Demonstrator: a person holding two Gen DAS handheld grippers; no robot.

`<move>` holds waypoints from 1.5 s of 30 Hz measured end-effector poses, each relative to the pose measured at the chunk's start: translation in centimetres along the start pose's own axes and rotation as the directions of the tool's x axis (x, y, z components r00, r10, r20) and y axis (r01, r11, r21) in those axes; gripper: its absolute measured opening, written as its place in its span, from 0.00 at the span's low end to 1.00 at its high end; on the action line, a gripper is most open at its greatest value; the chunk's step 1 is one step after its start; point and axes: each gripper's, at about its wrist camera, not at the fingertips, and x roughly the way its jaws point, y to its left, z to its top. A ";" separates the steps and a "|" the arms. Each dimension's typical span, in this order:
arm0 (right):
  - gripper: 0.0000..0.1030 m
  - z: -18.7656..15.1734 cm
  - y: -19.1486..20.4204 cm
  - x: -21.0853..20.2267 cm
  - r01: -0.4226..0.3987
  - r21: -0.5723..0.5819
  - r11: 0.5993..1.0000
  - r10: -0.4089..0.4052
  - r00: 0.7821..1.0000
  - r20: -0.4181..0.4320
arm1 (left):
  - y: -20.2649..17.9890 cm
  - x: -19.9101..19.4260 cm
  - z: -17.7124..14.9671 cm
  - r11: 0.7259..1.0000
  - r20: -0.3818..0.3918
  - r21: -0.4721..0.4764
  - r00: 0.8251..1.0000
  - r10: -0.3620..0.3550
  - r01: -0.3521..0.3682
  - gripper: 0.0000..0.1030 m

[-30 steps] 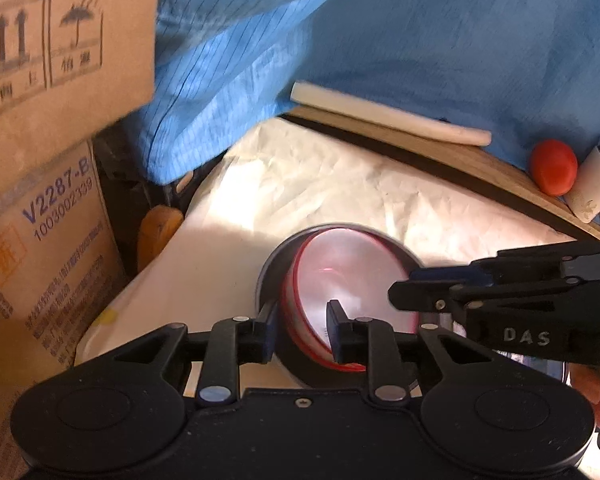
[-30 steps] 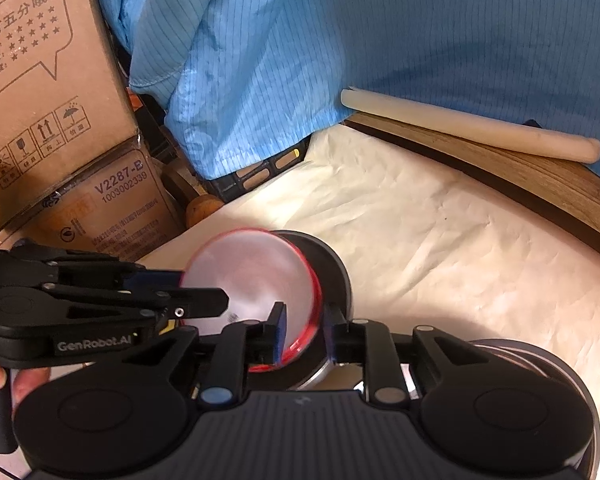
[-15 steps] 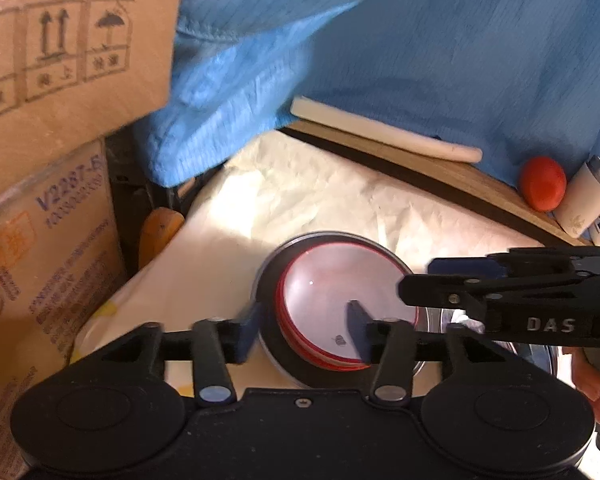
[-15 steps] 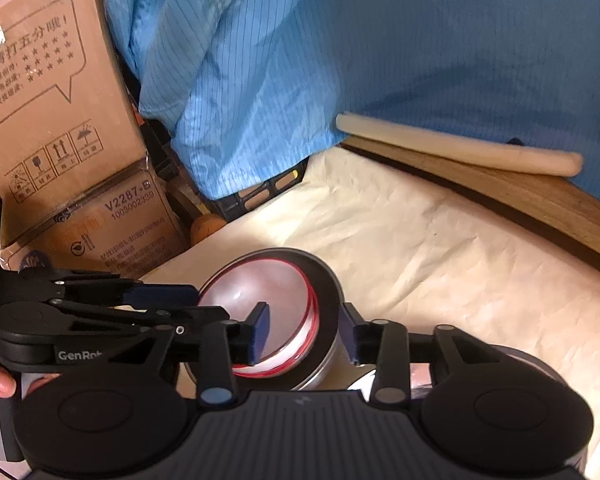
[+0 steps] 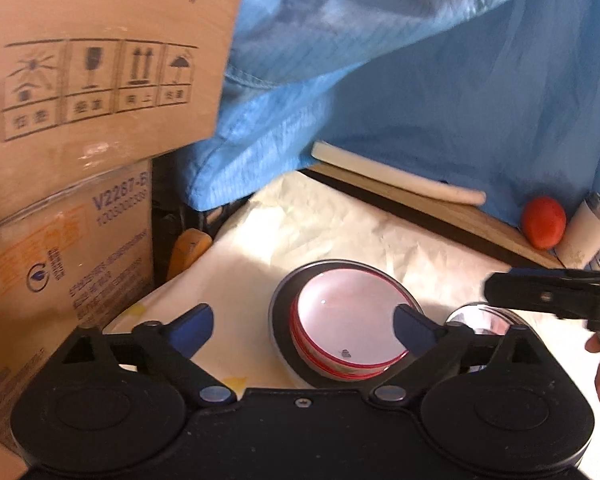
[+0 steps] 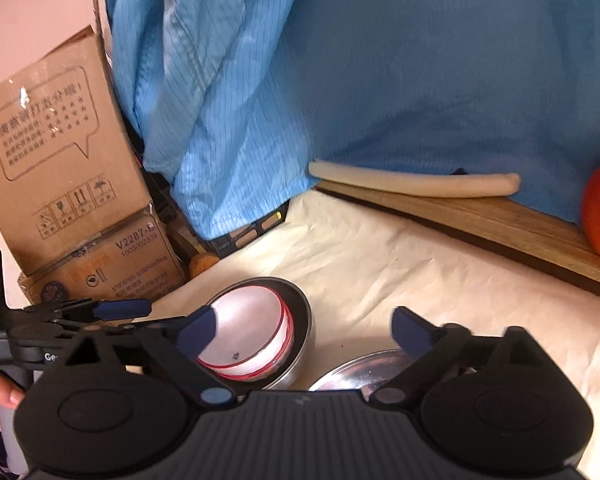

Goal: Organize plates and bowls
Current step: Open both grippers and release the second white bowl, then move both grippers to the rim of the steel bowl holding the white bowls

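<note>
Left wrist view: my left gripper (image 5: pixel 302 326) has spread wide and holds nothing, leaving the red-rimmed bowl (image 5: pixel 350 326) nested in the metal bowl (image 5: pixel 280 320). My right gripper (image 6: pixel 304 328) is wide open too, so that stack looks done.

- White red-rimmed plates (image 5: pixel 350 322), stacked, resting inside grey metal bowl (image 5: pixel 281 312); small dark mark near front edge of topmost plate.
- Grey metal bowl upright on cream wrinkled cloth, dark rim encircling the plate stack; seen also from the right wrist (image 6: pixel 302 320).
- Second metal bowl (image 6: pixel 360 372), shiny, just beside the first on its right, partly hidden.
</note>
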 end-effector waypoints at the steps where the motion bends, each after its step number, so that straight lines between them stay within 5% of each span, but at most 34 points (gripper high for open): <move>1: 1.00 -0.1 -0.1 -0.3 -0.006 -0.003 1.000 0.006 1.000 0.014 | 0.0 -0.1 -0.1 1.000 0.009 -0.004 1.000 0.004 -0.004 0.99; 19: 1.00 -2.6 -0.2 -2.7 0.137 -0.068 0.988 -0.132 0.989 0.067 | 1.5 -2.6 -4.1 0.989 0.104 -0.123 0.990 0.096 -0.083 0.99; 34: 1.00 -3.6 -0.4 -1.4 0.195 -0.148 0.970 -0.200 0.980 -0.022 | 3.2 -0.9 -5.6 0.974 0.016 -0.144 0.984 0.179 -0.175 0.99; 45: 1.00 -1.1 0.3 2.7 0.190 -0.255 0.948 -0.225 0.967 -0.116 | 4.4 1.4 -3.8 0.964 -0.054 -0.224 0.989 0.137 -0.146 0.99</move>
